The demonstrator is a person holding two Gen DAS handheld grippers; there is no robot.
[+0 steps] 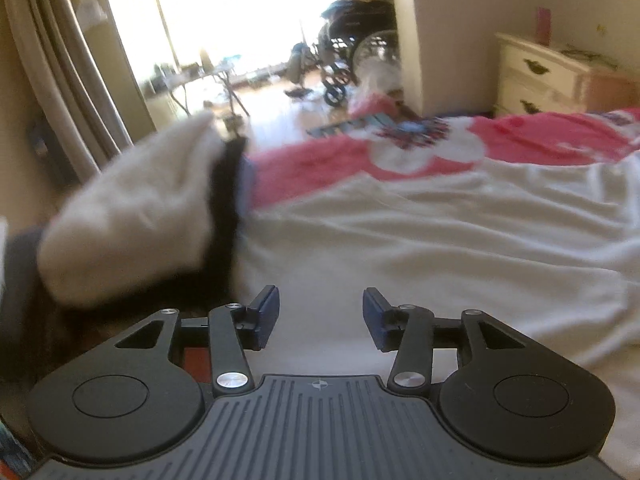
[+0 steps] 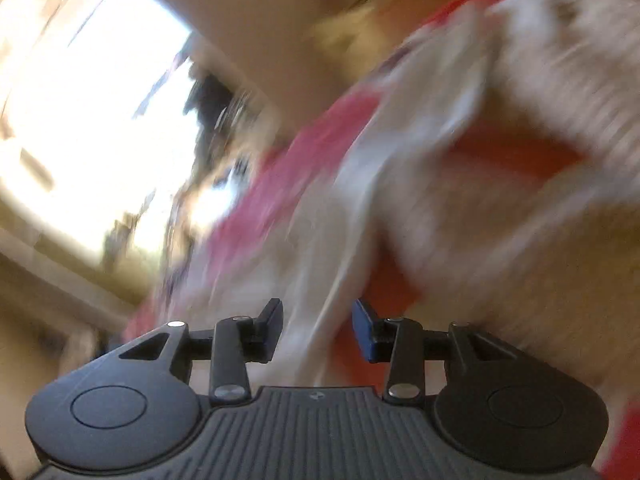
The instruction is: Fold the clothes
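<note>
Left gripper (image 1: 320, 318) low over the white garment (image 1: 420, 248), jaws apart, nothing between them; the garment lies spread and wrinkled on the bed, just in front of the pink-and-white bedspread (image 1: 420, 148), with a cream dresser (image 1: 536, 76) well beyond it. Right gripper (image 2: 317, 330) also spread wide and empty. Its view is badly smeared: white cloth (image 2: 400, 184) over pink and orange patches, nothing sharper.
</note>
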